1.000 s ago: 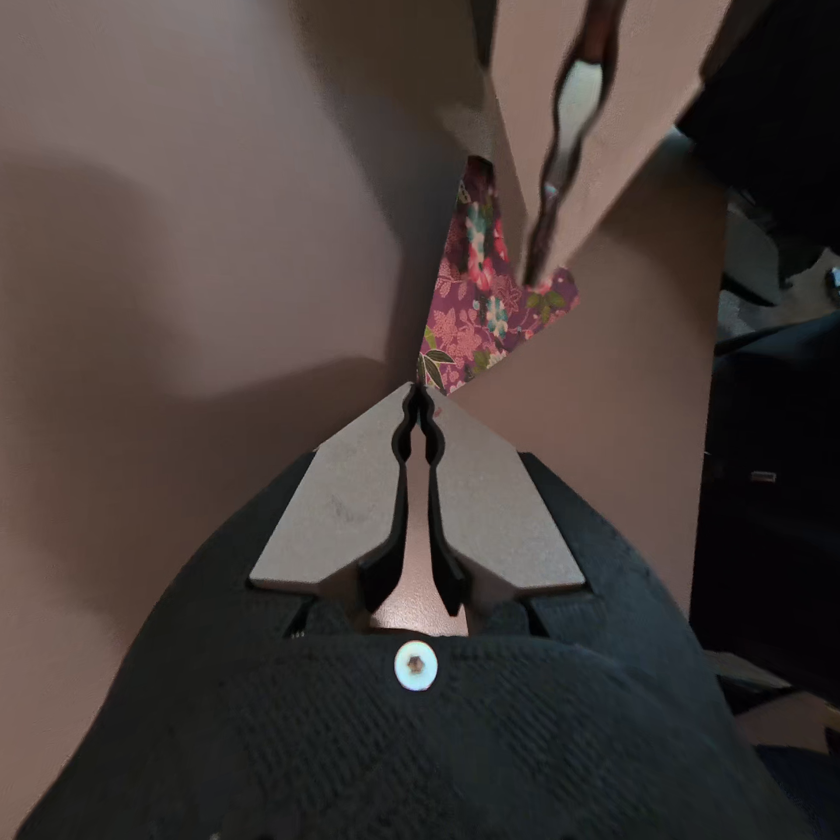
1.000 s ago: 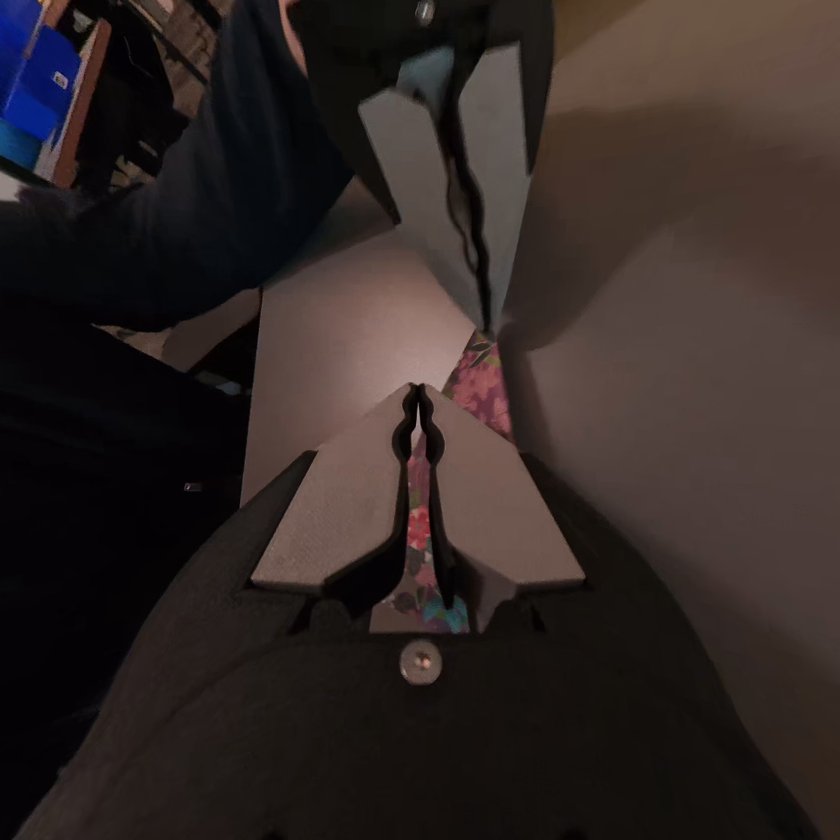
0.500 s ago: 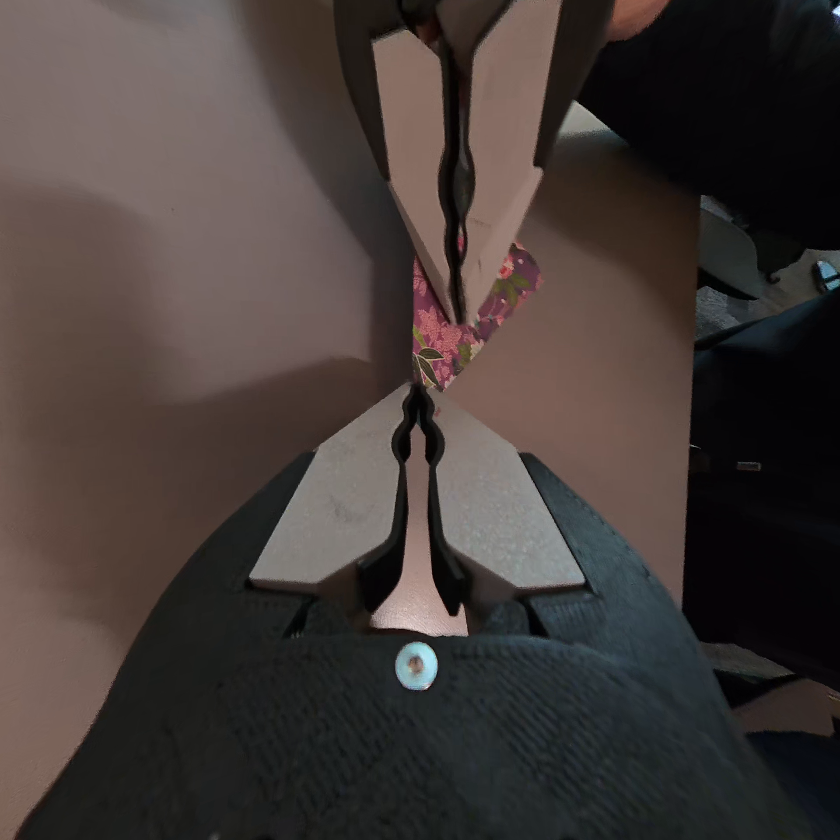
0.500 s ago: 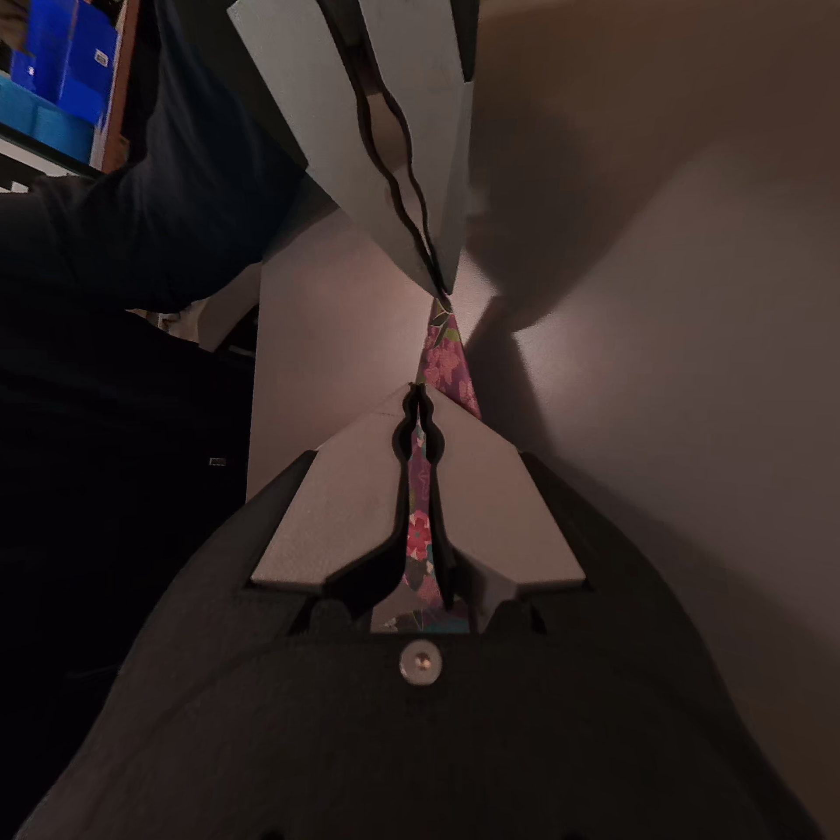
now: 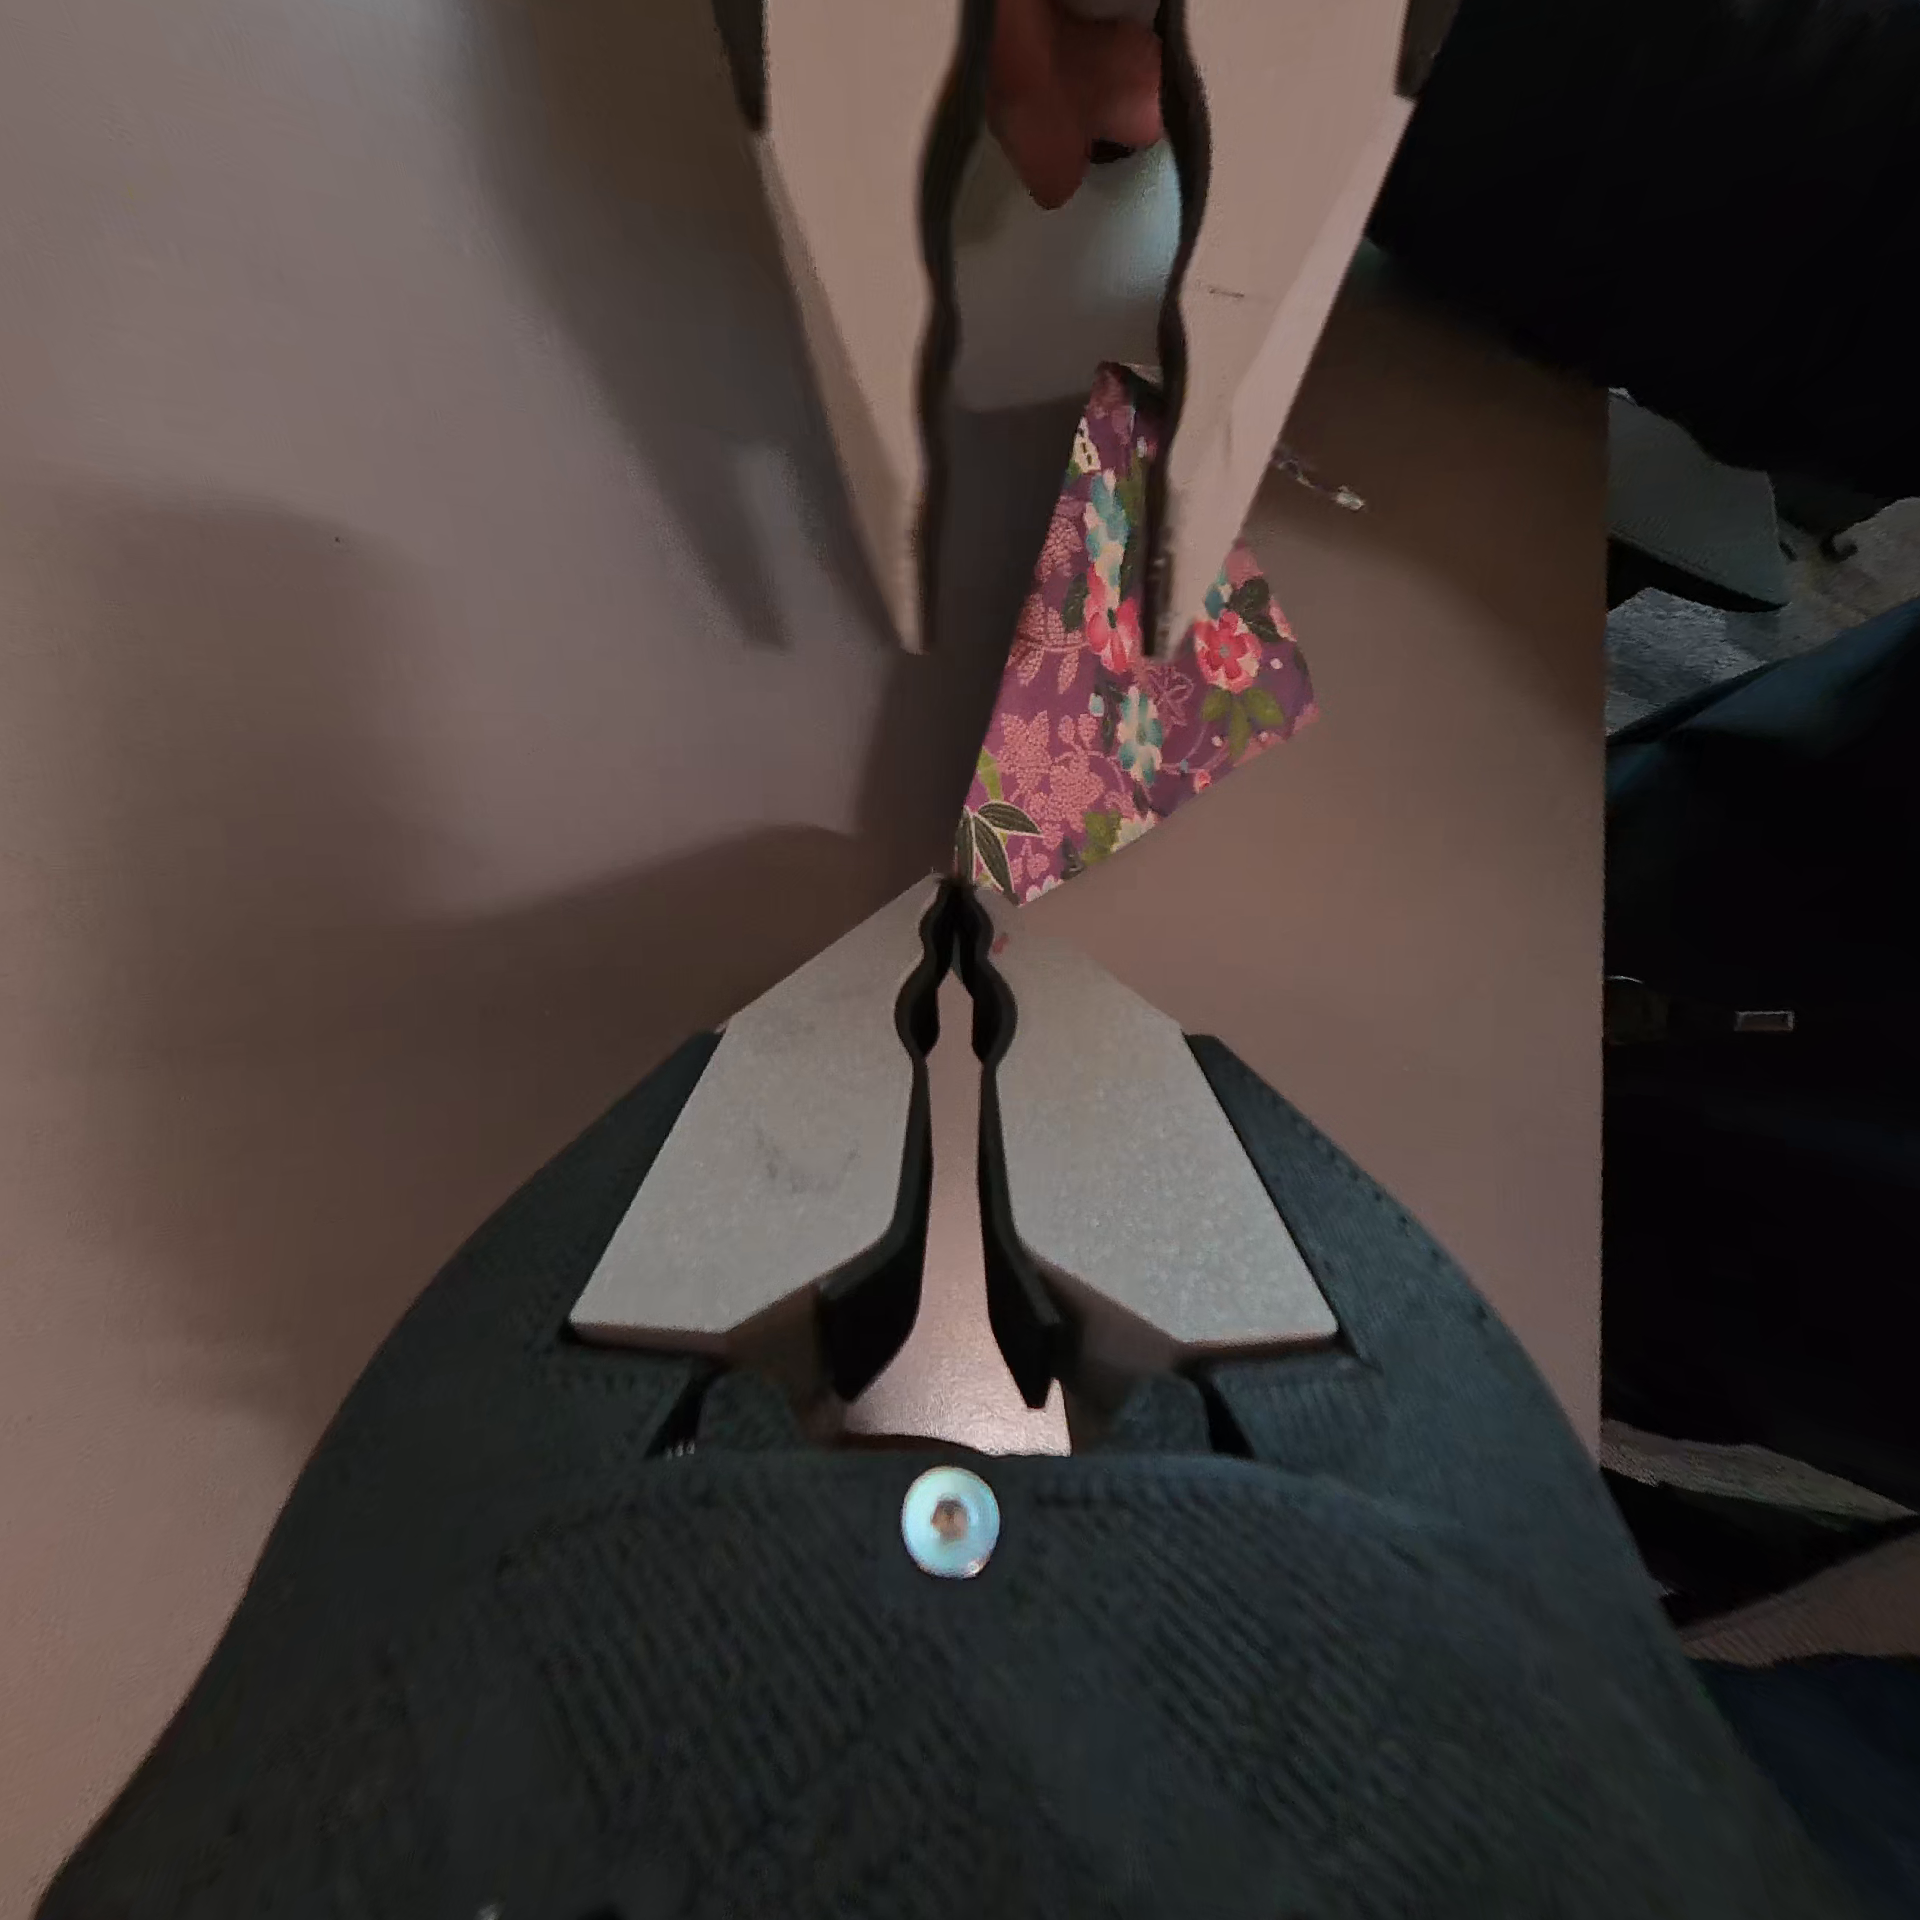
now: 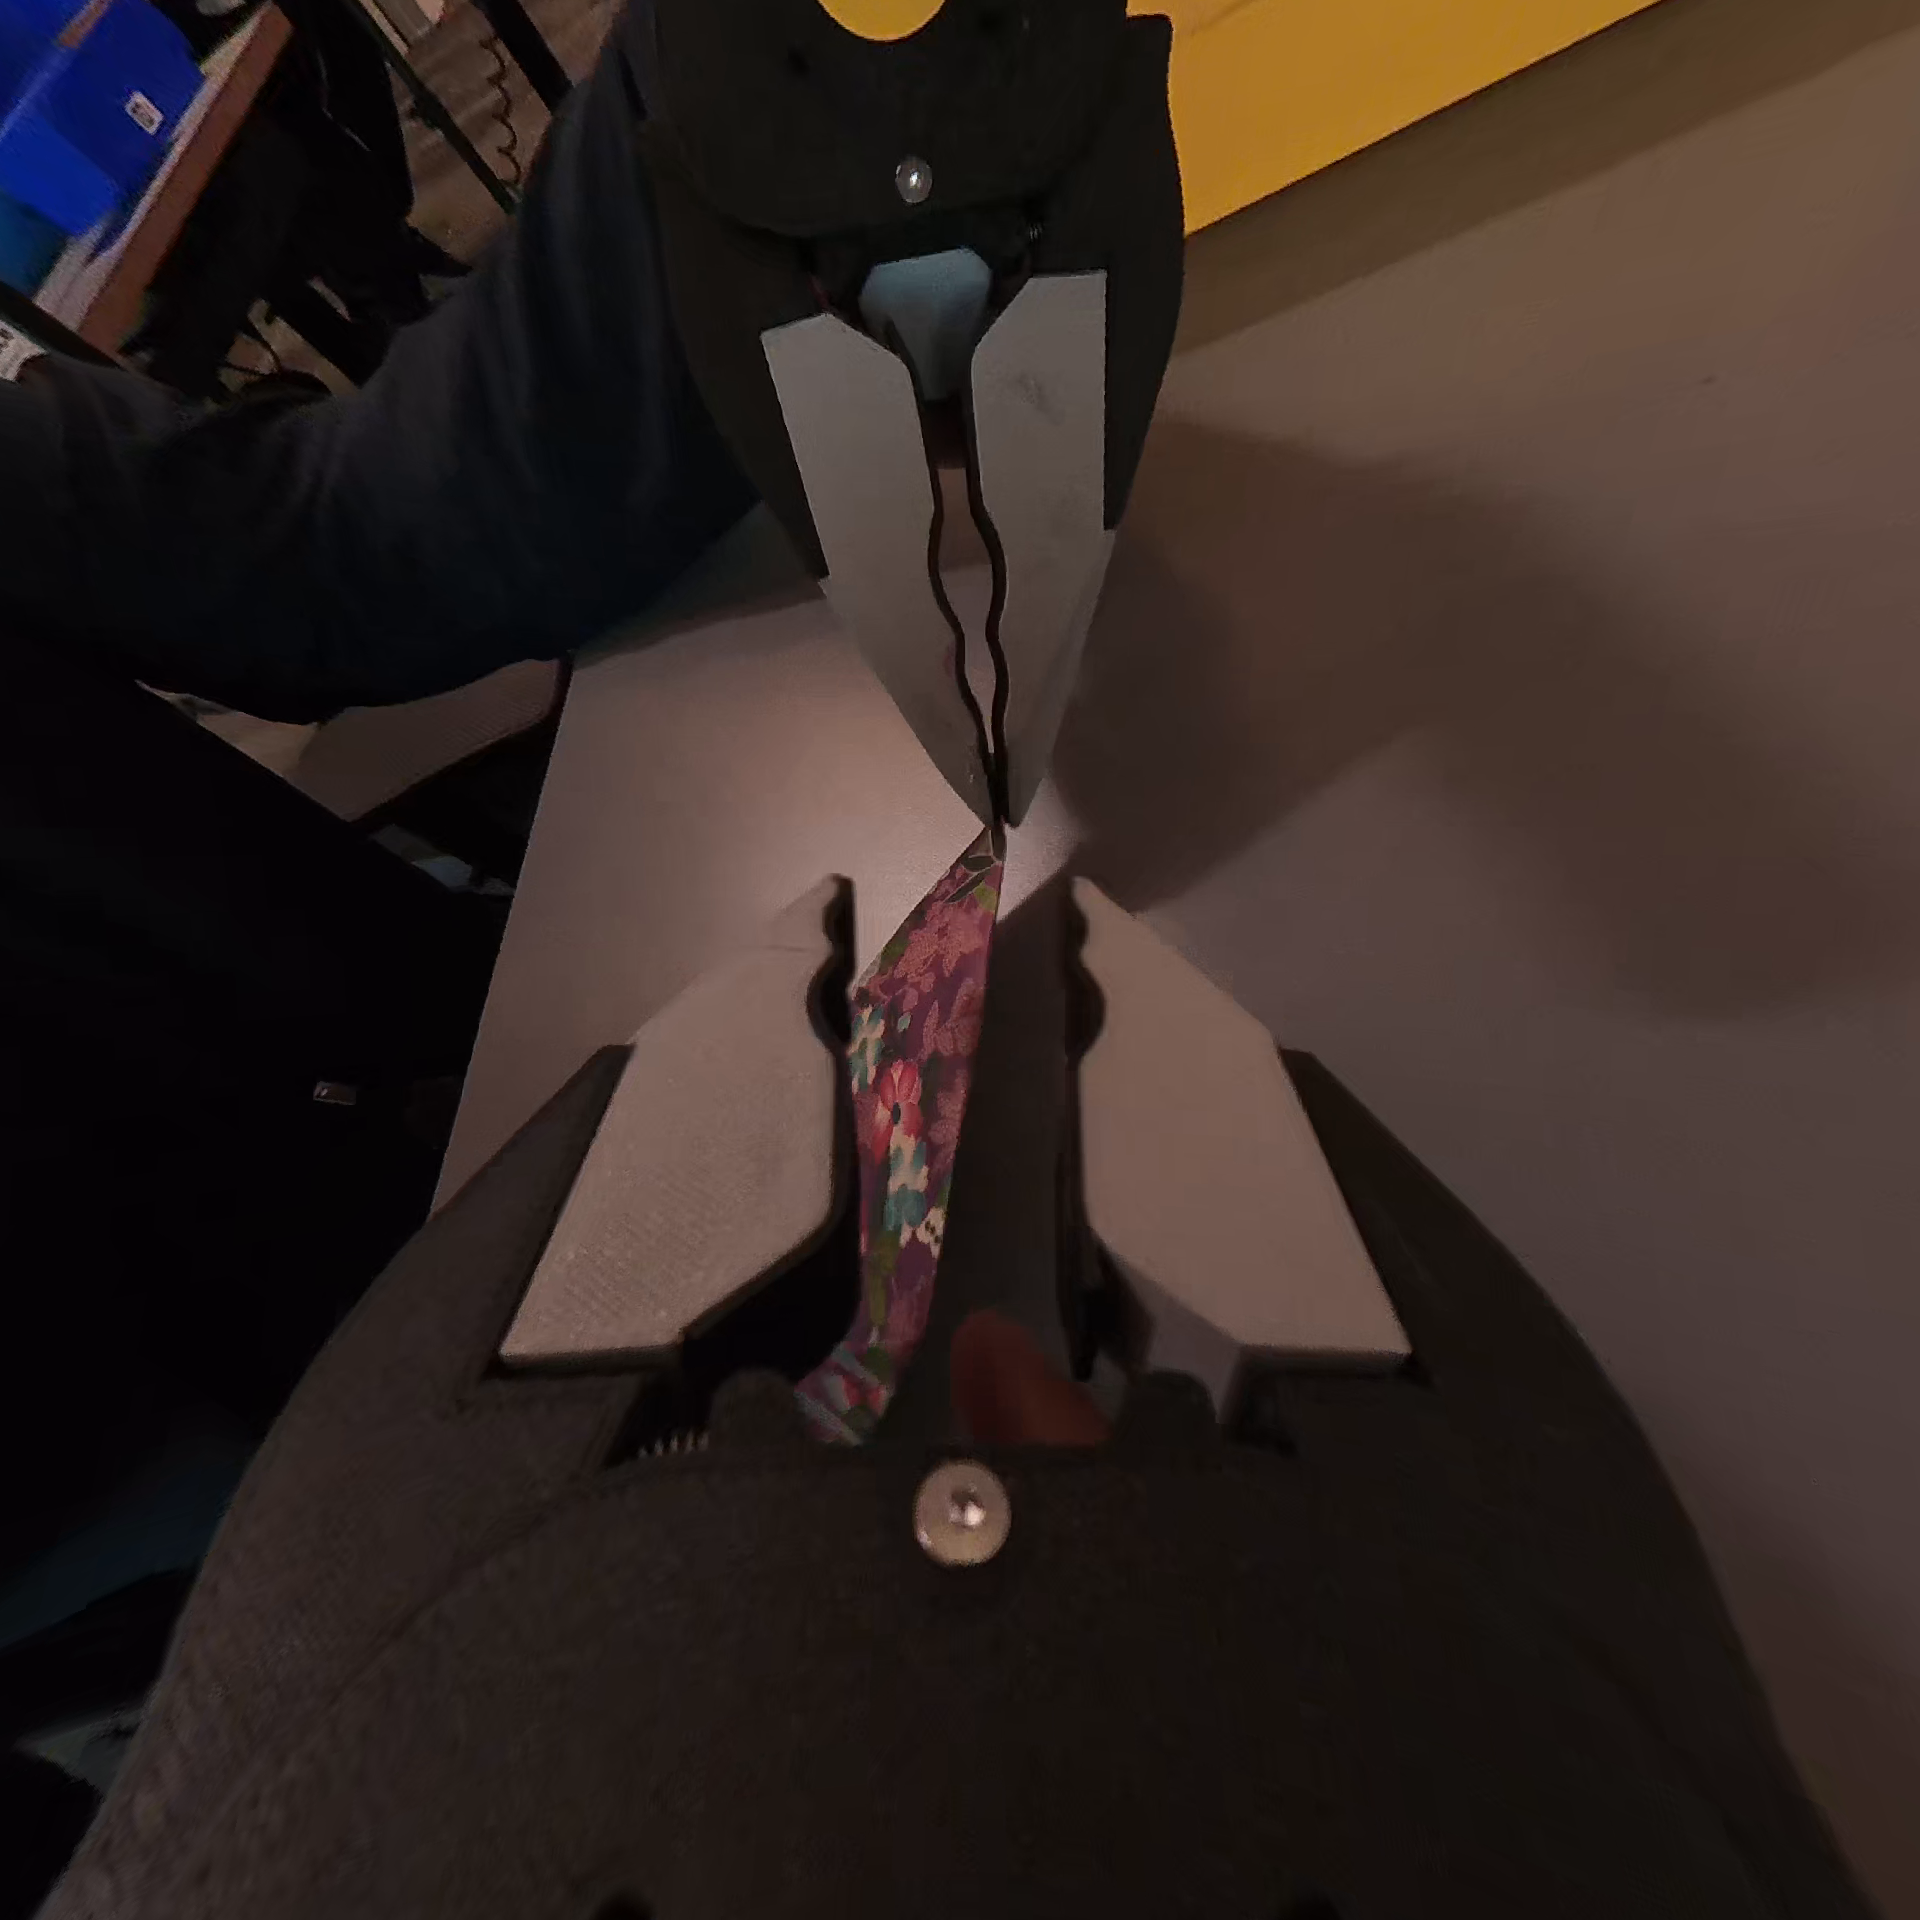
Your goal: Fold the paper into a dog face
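The folded purple floral paper (image 5: 1122, 727) stands on edge above the pale table (image 5: 312, 831). My left gripper (image 5: 951, 899) is shut on the paper's near corner. My right gripper (image 5: 1039, 634) is open across from it, its fingers on either side of the paper's far end. In the right wrist view, the paper (image 6: 925, 1039) runs between the open fingers of the right gripper (image 6: 961, 894) without being clamped. The left gripper (image 6: 992, 810) pinches its far tip.
The table's edge (image 5: 1605, 831) runs down the right, with dark floor beyond. A dark sleeve (image 6: 364, 468) reaches in behind the left gripper. Blue bins (image 6: 62, 135) stand at the far left and a yellow surface (image 6: 1351, 83) lies at the back. There is about 4 cm between the tips of the two grippers.
My right gripper has opened and let go of the paper. My left gripper stays shut on the corner. The two grippers have drawn a little apart.
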Tool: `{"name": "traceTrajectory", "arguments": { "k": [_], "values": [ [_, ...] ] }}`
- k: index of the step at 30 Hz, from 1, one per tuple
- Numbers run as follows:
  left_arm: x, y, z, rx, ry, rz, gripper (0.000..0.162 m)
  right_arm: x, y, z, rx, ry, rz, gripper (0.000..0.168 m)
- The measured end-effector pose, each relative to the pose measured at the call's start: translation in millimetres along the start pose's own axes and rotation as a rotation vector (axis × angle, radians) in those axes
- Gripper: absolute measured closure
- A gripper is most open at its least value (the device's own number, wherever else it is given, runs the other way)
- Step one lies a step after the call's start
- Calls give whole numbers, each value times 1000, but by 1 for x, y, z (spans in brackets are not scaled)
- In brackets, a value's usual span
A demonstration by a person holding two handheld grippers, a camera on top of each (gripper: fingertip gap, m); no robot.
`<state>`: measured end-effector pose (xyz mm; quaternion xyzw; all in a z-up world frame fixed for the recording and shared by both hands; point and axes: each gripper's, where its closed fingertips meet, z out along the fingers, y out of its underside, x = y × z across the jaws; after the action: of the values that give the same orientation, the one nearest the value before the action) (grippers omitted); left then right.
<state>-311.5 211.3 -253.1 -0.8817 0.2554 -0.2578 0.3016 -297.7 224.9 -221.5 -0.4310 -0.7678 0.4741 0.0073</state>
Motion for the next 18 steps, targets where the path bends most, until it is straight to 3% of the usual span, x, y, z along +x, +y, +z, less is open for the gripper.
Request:
{"name": "traceTrajectory", "arguments": {
  "k": [1, 3, 11, 18],
  "values": [
    [0, 0, 0, 3, -2, 0, 162, -2, 5, 0, -26, -14, 5, 146],
    [0, -1, -1, 6, -4, 2, 162, -3, 15, 2, -77, -25, 30, 152],
    [3, -1, -3, 3, -2, 28, 162, 12, 17, 2, -84, 34, 95, 130],
    [2, -5, -5, 20, -15, 33, 162, 2, 30, 11, -131, -74, 152, 147]
  ]
}}
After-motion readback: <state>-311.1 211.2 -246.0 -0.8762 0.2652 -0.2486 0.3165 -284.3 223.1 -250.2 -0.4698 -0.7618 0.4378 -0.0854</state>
